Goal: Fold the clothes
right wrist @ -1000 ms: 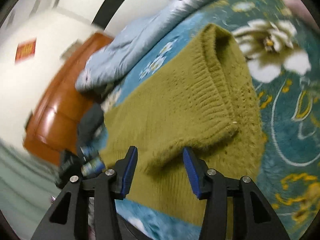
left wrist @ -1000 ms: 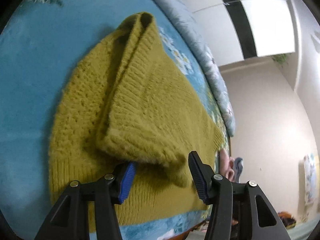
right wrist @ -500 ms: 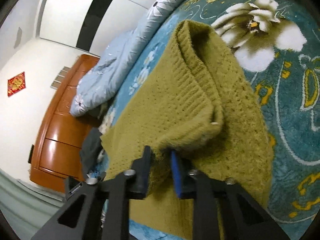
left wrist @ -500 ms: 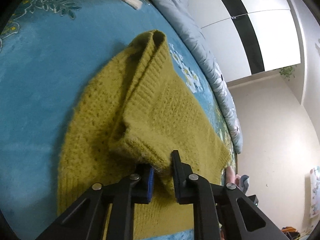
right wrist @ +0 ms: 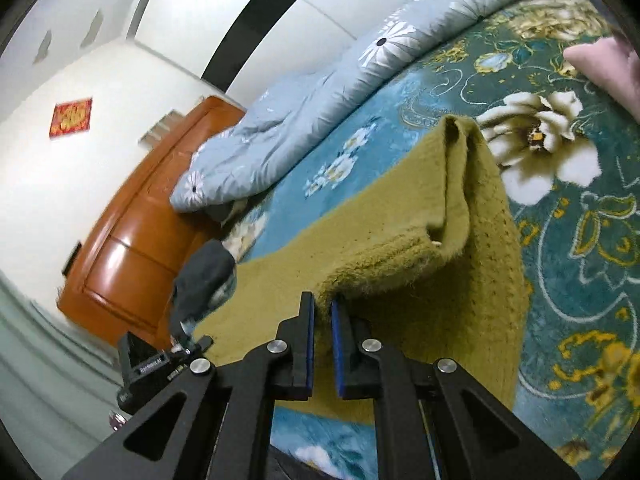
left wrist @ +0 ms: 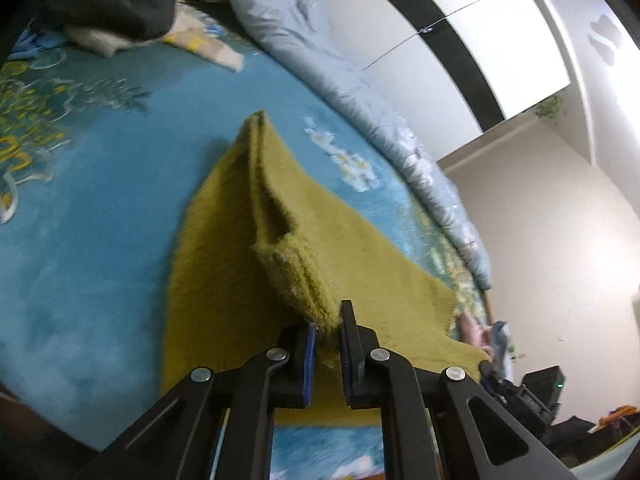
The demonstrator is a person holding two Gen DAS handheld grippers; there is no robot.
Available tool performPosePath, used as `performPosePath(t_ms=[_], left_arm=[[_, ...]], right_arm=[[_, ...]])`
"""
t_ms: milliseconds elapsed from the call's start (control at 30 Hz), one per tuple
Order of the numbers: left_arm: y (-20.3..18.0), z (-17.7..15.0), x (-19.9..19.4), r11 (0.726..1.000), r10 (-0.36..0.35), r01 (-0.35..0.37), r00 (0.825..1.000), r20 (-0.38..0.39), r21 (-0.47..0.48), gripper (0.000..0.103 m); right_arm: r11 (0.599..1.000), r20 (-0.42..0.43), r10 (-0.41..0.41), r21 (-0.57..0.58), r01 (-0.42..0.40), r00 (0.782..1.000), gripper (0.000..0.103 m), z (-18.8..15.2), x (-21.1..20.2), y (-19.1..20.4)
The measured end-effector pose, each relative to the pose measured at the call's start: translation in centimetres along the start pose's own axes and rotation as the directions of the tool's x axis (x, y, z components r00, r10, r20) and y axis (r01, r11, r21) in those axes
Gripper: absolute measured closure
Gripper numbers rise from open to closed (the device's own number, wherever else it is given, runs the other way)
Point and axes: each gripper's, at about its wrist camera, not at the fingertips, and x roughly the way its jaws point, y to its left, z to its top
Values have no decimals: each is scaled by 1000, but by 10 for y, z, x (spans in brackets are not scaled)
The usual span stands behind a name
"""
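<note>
An olive-green knitted sweater (left wrist: pixel 224 280) lies spread on a blue flowered bedspread (left wrist: pixel 80 208). My left gripper (left wrist: pixel 327 322) is shut on one corner of the sweater's folded-over top layer, and that corner is lifted off the layer beneath. In the right wrist view the same sweater (right wrist: pixel 400 216) shows, with my right gripper (right wrist: pixel 322 307) shut on the other corner of that layer, also raised. The lifted edge hangs between the two grippers. The left gripper (right wrist: pixel 180 354) is visible low at the left in the right wrist view.
A rolled light-blue quilt (right wrist: pixel 304 120) lies along the far side of the bed. Dark and pale clothes (left wrist: pixel 116 4) are piled at the far left. A pink item (right wrist: pixel 604 68) lies at the right, a wooden headboard (right wrist: pixel 132 256) at the left, a white wardrobe behind.
Both grippers closed from open onto the near edge of the sweater's upper layer, then rose, lifting that edge off the lower layer.
</note>
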Motion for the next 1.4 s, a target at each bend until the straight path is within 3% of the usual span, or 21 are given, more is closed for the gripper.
performPosePath(t_ms=[200,333,400,533,600,667,800,833,867,900,1133,1233,1400], left_arm=[[32,-19,22,994,97,-101,993,-72,-45,92],[41,-20,25,994,86,-92,992,-90,-65,88],[32,-17,22,996,81,-83,993,-89,-21,88],[17,-8,13,994,84,-78,993,-80,71,69],[16,-1,1,990,104,-99,993,-48,104,57],[19,8,-4,983,140,-137,990,-16,122,47],[19,42,13,967,206,-203,978,-7,155,44],[20,52,23,964,217,-211,976,-21,161,44],[21,62,33,961,228,-219,973,-34,166,44],[23,72,44,963,228,-216,972,-56,164,44],[38,108,91,956,257,-235,959,-121,175,44],[44,114,99,976,193,-176,973,-131,127,43],[40,118,106,978,184,-167,974,-136,127,43]], right_arm=[[990,-113,-72,114,85,991,95,-34,28,-47],[989,-130,-72,123,88,989,95,-38,28,-56],[992,-134,-78,91,91,988,94,-34,26,-51],[995,-114,-83,51,89,990,86,-25,17,-45],[992,-97,-124,24,127,987,69,-18,9,-47],[986,-63,-165,3,166,984,59,-8,0,-53],[976,-15,-216,-34,215,976,57,26,2,-66],[975,-2,-217,-49,217,976,52,38,7,-68],[972,11,-223,-69,224,975,39,51,15,-70],[970,20,-229,-84,230,973,36,63,22,-72],[979,-24,-201,-24,201,979,35,119,69,-109],[983,-19,-181,-21,180,983,34,125,80,-109],[988,-22,-150,-48,149,988,33,132,91,-105]])
